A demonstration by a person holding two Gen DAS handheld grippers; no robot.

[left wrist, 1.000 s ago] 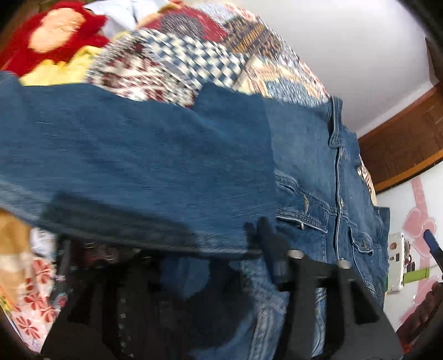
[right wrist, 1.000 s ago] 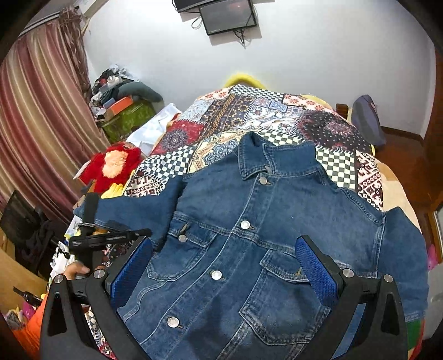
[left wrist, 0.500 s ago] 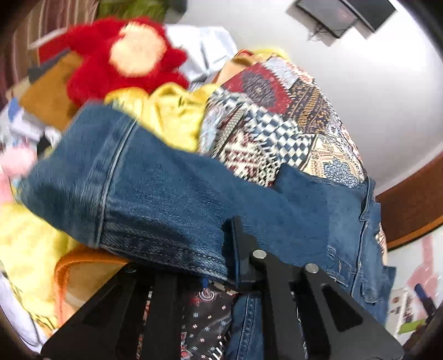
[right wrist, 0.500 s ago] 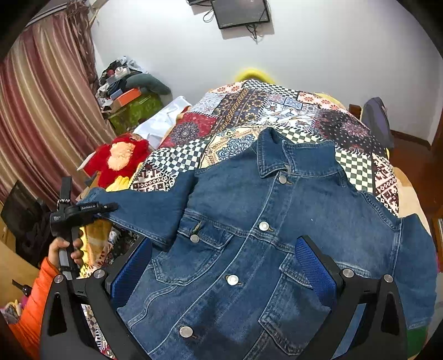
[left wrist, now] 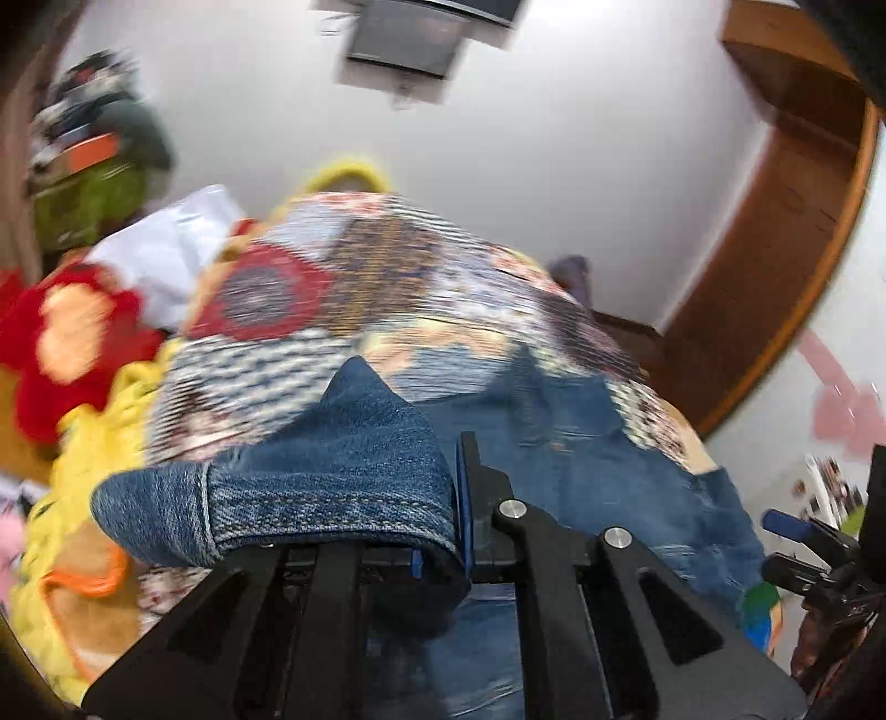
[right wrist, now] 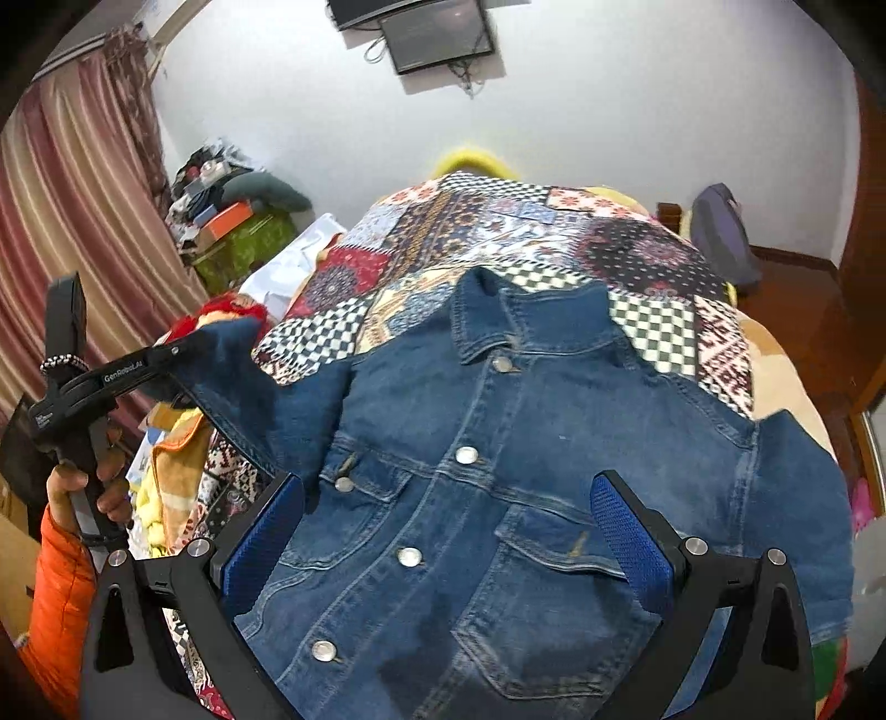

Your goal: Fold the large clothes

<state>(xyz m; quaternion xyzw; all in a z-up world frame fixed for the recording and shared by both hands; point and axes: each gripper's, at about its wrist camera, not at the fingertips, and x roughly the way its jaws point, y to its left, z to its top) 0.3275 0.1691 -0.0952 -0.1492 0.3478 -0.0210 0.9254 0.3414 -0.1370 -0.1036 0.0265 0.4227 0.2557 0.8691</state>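
Right wrist view: we're pinching the denim jacket's (right wrist: 498,471) sleeve cuff (left wrist: 310,498) tight in our left gripper (left wrist: 443,545), while our right gripper (right wrist: 443,543) is hovering wide open, empty, over its near front.

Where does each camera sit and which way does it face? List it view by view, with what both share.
Left wrist: rides the left gripper, angled down over the bed; own fingers shut on the denim jacket's sleeve cuff.
Right wrist: rides the right gripper, angled down at the denim jacket; own open blue-padded fingers, plus the left hand and orange sleeve.
Shared: jacket, patchwork quilt, wall screen.
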